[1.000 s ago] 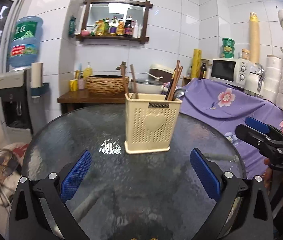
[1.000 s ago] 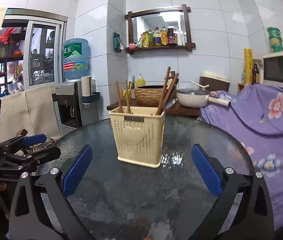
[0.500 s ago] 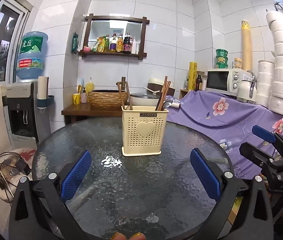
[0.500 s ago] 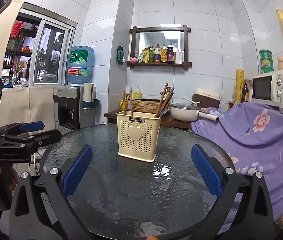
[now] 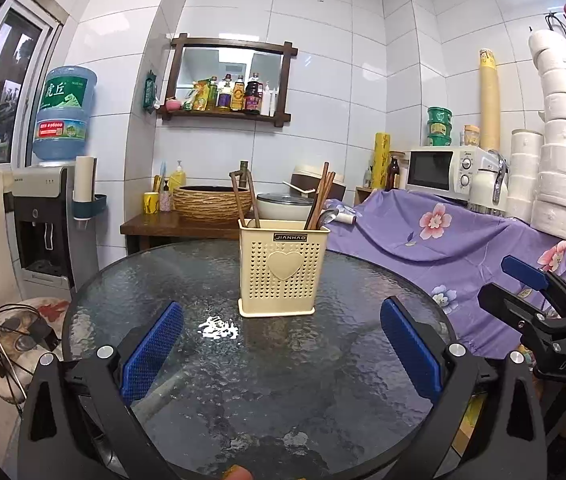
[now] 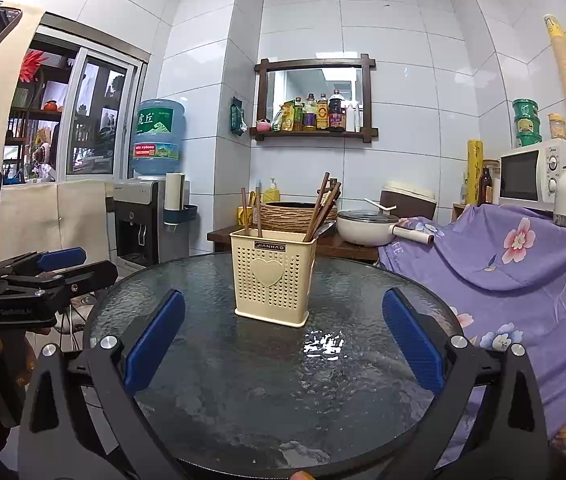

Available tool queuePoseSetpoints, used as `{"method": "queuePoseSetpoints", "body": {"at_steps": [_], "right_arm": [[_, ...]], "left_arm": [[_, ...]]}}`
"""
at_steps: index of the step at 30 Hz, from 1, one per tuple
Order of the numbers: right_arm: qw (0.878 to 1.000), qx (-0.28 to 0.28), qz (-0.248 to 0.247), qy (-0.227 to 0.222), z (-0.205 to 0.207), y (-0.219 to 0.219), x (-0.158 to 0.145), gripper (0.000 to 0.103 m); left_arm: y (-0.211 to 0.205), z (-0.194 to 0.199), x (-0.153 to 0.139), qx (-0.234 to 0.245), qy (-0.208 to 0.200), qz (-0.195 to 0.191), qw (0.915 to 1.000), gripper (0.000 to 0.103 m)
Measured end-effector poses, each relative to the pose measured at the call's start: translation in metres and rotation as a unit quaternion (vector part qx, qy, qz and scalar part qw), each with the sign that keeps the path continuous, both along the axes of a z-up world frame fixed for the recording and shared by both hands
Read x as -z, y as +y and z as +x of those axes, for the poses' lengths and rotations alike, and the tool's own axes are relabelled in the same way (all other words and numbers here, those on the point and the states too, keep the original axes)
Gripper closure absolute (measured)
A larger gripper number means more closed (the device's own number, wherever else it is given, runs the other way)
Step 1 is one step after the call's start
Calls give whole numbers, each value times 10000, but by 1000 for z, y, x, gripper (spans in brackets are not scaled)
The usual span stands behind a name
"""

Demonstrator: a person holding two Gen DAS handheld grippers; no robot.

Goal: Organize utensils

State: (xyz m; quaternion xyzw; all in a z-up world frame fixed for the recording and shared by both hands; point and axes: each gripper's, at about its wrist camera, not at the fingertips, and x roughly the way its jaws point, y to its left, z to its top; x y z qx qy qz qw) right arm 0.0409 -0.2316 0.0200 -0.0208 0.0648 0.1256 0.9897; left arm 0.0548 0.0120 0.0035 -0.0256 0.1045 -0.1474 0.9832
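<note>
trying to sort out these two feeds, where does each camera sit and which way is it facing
Left wrist: on the left gripper, open, facing the utensil holder across the glass table; right gripper at right edge.
Right wrist: on the right gripper, open, same aim; left gripper at left edge.
Shared: holder, table, wall shelf.

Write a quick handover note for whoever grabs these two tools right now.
Left tool: open, empty, held back from the table.
Right tool: open, empty, likewise held back.
Holder: upright mid-table, chopsticks and a spoon in its right side, two more sticks in its left.
Done: no utensils visible loose on the table.
Left: probably nothing; check the table's near edge, which is hidden.
</note>
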Motion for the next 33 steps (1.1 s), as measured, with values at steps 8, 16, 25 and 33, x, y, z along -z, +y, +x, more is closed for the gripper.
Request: {"method": "queuePoseSetpoints", "body": {"at_steps": [8, 16, 25, 33], "right_arm": [[9999, -44, 97, 79, 2, -2, 0, 6], [9999, -83, 78, 105, 4, -3, 2, 6], [9998, -93, 79, 123, 7, -4, 2, 6], [9998, -102, 87, 142, 6, -1, 3, 6]], "left_arm": [[3, -9, -3, -56, -272, -60, 9996, 6], [4, -13, -7, -175, -425, -106, 9989, 6], [4, -11, -8, -183, -402, -195, 9988, 6], [3, -10, -9, -164, -368, -200, 9990, 6]]}}
